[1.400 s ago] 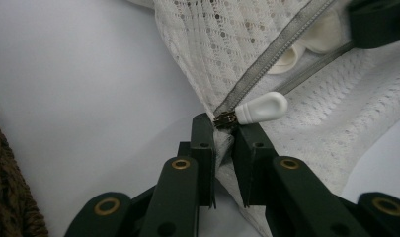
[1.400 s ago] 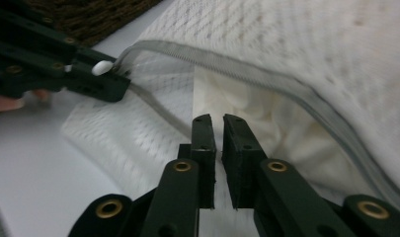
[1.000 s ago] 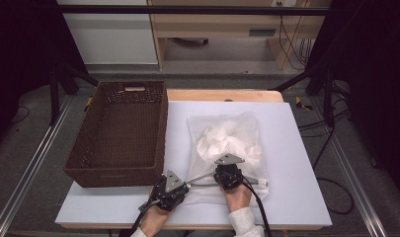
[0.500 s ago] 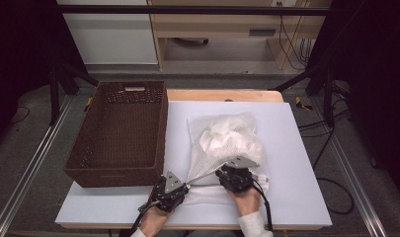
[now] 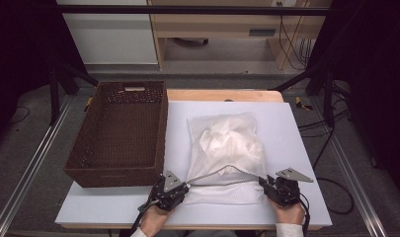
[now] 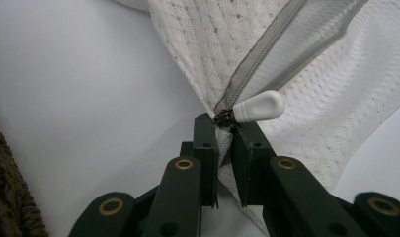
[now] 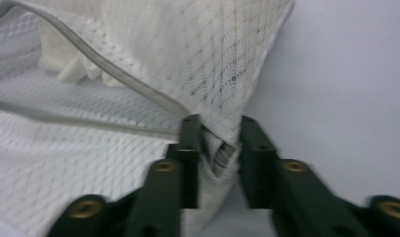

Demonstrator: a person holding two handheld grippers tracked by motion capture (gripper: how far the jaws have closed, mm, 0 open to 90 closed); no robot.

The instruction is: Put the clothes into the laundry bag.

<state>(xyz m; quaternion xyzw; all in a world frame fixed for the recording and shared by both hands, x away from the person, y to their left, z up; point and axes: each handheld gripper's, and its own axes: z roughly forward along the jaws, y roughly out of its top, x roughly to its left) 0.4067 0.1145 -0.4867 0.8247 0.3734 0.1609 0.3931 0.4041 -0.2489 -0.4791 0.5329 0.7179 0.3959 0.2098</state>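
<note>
A white mesh laundry bag (image 5: 222, 192) lies on the white table top with a crumpled white cloth (image 5: 229, 140) inside. Its grey zipper edge (image 5: 222, 170) is lifted and stretched between my two grippers. My left gripper (image 5: 186, 186) (image 6: 223, 129) is shut on the bag's near left corner, just below the white zipper pull (image 6: 259, 106). My right gripper (image 5: 262, 181) (image 7: 220, 133) is at the near right corner. Its jaws have just been closing, with bunched mesh pinched between them.
A dark brown wicker basket (image 5: 160, 128) stands on the left, its long side close to the bag. The white table top (image 5: 296, 128) has bare room to the right of the bag. A wooden strip (image 5: 222, 95) borders the far edge.
My right gripper has slid right along the bag's near edge, from the middle to the right corner. The zipper edge now spans wide between both grippers. The left gripper stayed put.
</note>
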